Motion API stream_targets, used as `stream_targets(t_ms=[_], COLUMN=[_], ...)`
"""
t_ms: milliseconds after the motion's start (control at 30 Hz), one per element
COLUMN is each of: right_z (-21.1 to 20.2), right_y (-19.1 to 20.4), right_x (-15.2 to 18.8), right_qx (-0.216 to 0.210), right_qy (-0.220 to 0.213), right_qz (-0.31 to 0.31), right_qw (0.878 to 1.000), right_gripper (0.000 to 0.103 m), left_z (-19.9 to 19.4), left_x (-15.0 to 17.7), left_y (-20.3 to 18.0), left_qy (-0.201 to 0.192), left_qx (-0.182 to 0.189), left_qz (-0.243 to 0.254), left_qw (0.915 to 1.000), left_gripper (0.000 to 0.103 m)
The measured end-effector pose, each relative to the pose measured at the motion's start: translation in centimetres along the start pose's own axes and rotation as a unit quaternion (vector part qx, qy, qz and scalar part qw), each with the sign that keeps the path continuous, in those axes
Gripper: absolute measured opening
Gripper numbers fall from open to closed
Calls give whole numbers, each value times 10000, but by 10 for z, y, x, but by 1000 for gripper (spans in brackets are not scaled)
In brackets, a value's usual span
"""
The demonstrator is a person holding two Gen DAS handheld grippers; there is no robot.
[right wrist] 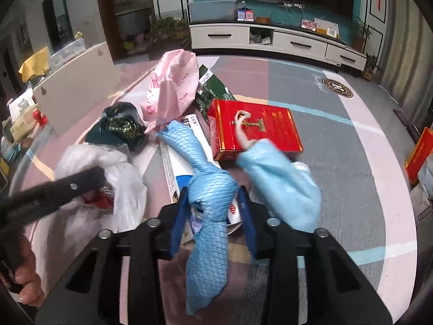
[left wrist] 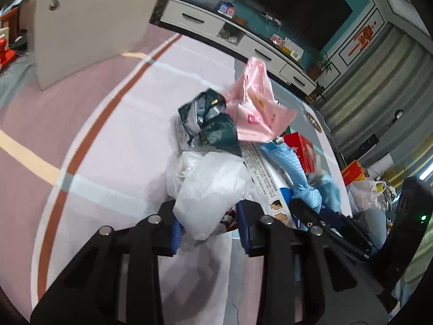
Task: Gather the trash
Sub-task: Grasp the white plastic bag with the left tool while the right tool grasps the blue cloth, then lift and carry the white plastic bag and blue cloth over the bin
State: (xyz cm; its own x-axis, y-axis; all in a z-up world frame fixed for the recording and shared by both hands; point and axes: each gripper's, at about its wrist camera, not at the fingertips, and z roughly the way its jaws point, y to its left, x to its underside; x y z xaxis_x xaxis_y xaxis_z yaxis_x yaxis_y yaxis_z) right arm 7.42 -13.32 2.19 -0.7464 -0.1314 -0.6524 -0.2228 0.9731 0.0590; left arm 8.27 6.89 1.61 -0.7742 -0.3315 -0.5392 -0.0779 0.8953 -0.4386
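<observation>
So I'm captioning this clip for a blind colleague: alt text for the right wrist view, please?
The right hand-held gripper is shut on a knotted blue plastic bag in a heap of trash on a pastel rug. Around it lie a red box, a pink bag and a white bag.

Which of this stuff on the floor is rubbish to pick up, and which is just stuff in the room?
Rubbish for the job:
white plastic bag
blue plastic bag
pink bag
dark green wrapper
red box

Just in the room:
TV cabinet
white board
potted plant
</observation>
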Motion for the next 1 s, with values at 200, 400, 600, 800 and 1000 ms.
stream_targets(t_ms=[200, 400, 600, 800, 1000], right_z=[-11, -38, -70, -103, -128], right_y=[-4, -9, -12, -17, -22], right_x=[0, -3, -5, -4, 4], right_qx=[-137, -271, -340, -286, -155], right_qy=[-46, -292, -621, -911, -1084], right_qz=[114, 234, 349, 396, 592], right_qw=[9998, 9989, 9969, 9946, 9922], right_gripper=[34, 34, 34, 34, 34], left_z=[-30, -60, -85, -110, -132], left_x=[1, 2, 4, 6, 6], left_y=[-12, -16, -20, -25, -33], left_qy=[-334, -582, -834, -1184, -1375], left_qx=[-25, -91, -108, -300, -98], left_qz=[183, 178, 234, 359, 422], left_qw=[9993, 9981, 9962, 9919, 9895], left_gripper=[32, 32, 32, 32, 32])
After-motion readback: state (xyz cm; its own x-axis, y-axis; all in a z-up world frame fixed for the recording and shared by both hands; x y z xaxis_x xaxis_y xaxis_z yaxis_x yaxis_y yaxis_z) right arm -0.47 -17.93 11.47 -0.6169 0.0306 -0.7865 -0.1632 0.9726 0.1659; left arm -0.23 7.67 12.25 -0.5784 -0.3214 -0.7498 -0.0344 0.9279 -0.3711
